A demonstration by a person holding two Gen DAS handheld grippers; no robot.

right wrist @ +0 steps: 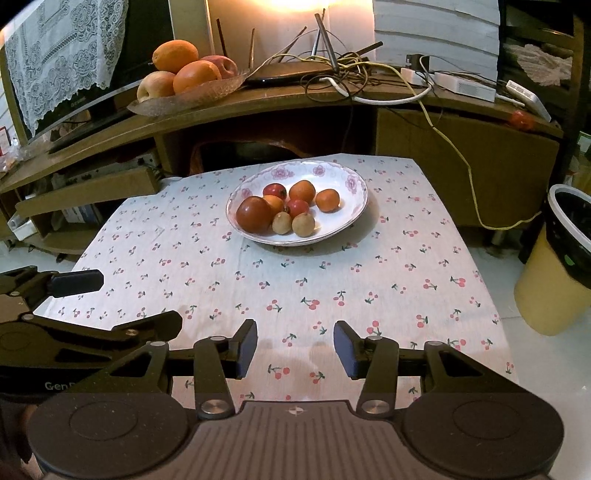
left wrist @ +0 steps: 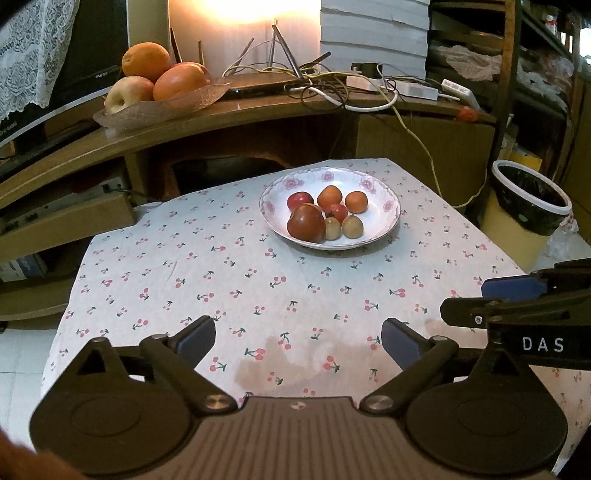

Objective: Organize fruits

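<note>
Both grippers level above the table's near edge, fruit plate toward the far edge.

Nearest, left gripper (left wrist: 298, 341) spread wide and empty, right gripper (right wrist: 295, 349) alongside, parted, gripping nothing. Beyond, on cherry-print tablecloth (right wrist: 369, 280), floral plate (right wrist: 354, 184) with tomato (right wrist: 254, 214), small red, orange and tan fruits.

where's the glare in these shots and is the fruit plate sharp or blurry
Left wrist view: a blown-out bright patch at top centre, the plate of fruit in sharp focus, straight shelf edges bowed by the fisheye. Right wrist view: the same glare at the top, plate also sharp, corners dark.
</note>
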